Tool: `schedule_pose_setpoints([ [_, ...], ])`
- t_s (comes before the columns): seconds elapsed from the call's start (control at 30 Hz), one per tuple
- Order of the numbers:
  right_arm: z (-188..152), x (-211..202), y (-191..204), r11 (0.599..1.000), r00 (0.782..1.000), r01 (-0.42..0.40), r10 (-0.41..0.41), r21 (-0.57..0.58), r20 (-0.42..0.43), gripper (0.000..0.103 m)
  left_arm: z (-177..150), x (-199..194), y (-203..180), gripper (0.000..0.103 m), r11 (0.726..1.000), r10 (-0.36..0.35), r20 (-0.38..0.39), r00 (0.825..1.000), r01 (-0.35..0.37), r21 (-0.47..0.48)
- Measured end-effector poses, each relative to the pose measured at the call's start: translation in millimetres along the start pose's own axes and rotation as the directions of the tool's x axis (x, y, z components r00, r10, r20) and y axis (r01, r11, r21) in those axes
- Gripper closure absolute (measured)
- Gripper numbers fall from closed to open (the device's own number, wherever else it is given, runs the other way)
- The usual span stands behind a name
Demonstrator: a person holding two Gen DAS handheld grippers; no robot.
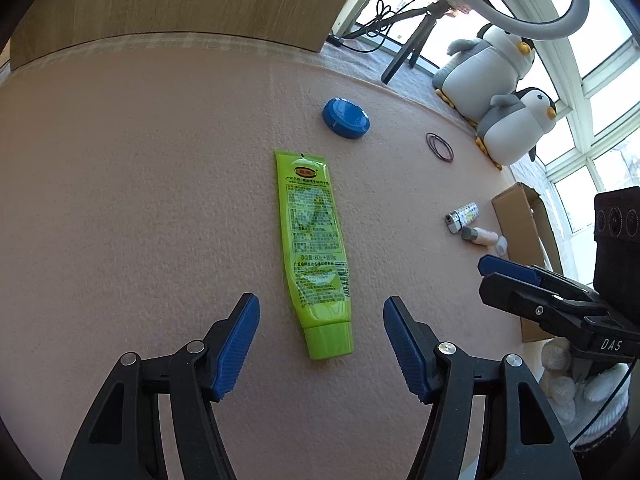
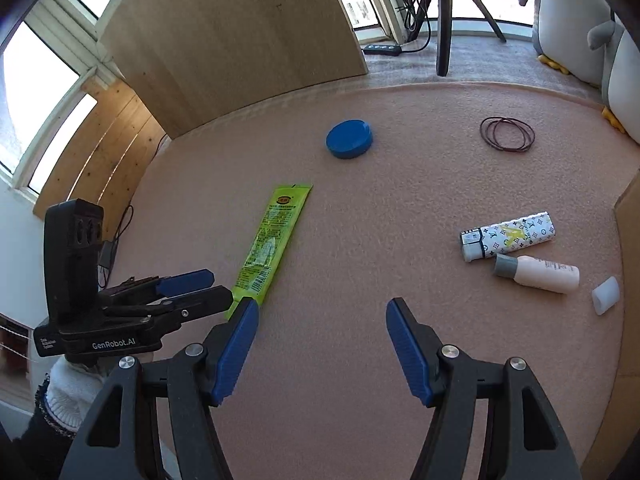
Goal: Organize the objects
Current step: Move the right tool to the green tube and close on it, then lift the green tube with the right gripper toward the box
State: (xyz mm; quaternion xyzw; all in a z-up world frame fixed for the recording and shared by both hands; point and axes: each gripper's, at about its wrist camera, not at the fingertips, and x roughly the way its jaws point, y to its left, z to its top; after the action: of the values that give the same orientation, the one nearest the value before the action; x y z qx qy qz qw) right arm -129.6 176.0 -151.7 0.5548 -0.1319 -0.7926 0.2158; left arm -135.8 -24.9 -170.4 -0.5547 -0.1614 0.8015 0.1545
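Observation:
A lime-green tube lies flat on the pink felt mat, its cap end pointing toward me. My left gripper is open, its blue pads on either side of the tube's lower end and clear of it. In the right wrist view the same green tube lies at centre left, with the left gripper seen side-on at its cap end. My right gripper is open and holds nothing, over bare mat to the tube's right. It also shows as the right gripper in the left wrist view.
Around lie a blue round lid, dark rubber bands, a patterned lighter, a small pink bottle and a white cap. A cardboard box stands at the right edge. Behind are plush penguins, a tripod and a wooden board.

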Motion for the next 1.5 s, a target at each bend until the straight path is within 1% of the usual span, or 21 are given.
schedule_pose_setpoints([
  [0.13, 9, 25, 2, 0.998, 0.999, -0.029, 0.031, 0.047, -0.044, 0.041, 3, 14, -1, 0.039, 1.0, -0.021, -0.031, 0.999, 0.021, 0.015],
  [0.2, 13, 36, 6, 0.998, 0.997, -0.043, 0.046, 0.054, -0.063, 0.046, 4, 19, -1, 0.043, 0.999, -0.035, -0.043, 0.998, 0.036, 0.017],
  [0.27, 16, 46, 10, 0.997, 0.995, -0.048, 0.052, 0.052, -0.082, 0.053, 5, 23, 0, 0.047, 0.999, -0.049, -0.052, 0.997, 0.049, 0.011],
  [0.3, 17, 50, 12, 0.998, 0.995, -0.048, 0.052, 0.05, -0.09, 0.055, 5, 25, 0, 0.048, 0.998, -0.054, -0.056, 0.997, 0.055, 0.008],
  [0.37, 20, 60, 16, 0.997, 0.992, -0.051, 0.057, 0.049, -0.114, 0.061, 6, 27, 1, 0.05, 0.998, -0.064, -0.057, 0.996, 0.065, 0.006],
  [0.5, 23, 73, 18, 0.994, 0.986, -0.085, 0.095, 0.072, -0.14, 0.067, 5, 29, -2, 0.053, 0.997, -0.071, -0.061, 0.996, 0.072, 0.011],
  [0.53, 23, 75, 18, 0.993, 0.984, -0.09, 0.1, 0.075, -0.146, 0.068, 5, 29, -3, 0.056, 0.997, -0.074, -0.062, 0.995, 0.074, 0.012],
  [0.57, 23, 78, 18, 0.992, 0.982, -0.095, 0.106, 0.079, -0.154, 0.069, 4, 30, -4, 0.059, 0.997, -0.077, -0.064, 0.995, 0.078, 0.015],
  [0.63, 23, 83, 17, 0.989, 0.978, -0.111, 0.126, 0.094, -0.166, 0.071, 3, 32, -7, 0.061, 0.997, -0.077, -0.068, 0.995, 0.079, 0.022],
  [0.67, 23, 85, 16, 0.988, 0.976, -0.116, 0.132, 0.1, -0.171, 0.073, 2, 33, -10, 0.061, 0.996, -0.077, -0.069, 0.995, 0.079, 0.029],
  [0.8, 22, 85, 13, 0.987, 0.977, -0.12, 0.136, 0.106, -0.167, 0.073, 0, 33, -15, 0.061, 0.997, -0.064, -0.064, 0.996, 0.067, 0.043],
  [0.97, 16, 73, 4, 0.986, 0.978, -0.126, 0.142, 0.113, -0.152, 0.074, -6, 32, -23, 0.061, 0.995, -0.095, -0.061, 0.994, 0.096, 0.021],
  [1.07, 10, 60, -1, 0.984, 0.978, -0.141, 0.156, 0.11, -0.137, 0.077, -10, 33, -38, 0.061, 0.992, -0.119, -0.06, 0.991, 0.121, 0.032],
  [1.13, 7, 49, -4, 0.987, 0.983, -0.129, 0.141, 0.1, -0.12, 0.077, -12, 33, -54, 0.061, 0.991, -0.114, -0.055, 0.992, 0.117, 0.062],
  [1.3, 0, 13, -25, 0.985, 0.99, -0.123, 0.13, 0.122, -0.056, 0.079, -11, 36, -92, 0.06, 0.983, -0.152, -0.057, 0.987, 0.157, 0.098],
  [1.5, -13, -45, -62, 0.985, 0.996, -0.091, 0.087, 0.148, 0.031, 0.08, -8, 40, -153, 0.06, 0.961, -0.194, -0.066, 0.979, 0.203, 0.186],
])
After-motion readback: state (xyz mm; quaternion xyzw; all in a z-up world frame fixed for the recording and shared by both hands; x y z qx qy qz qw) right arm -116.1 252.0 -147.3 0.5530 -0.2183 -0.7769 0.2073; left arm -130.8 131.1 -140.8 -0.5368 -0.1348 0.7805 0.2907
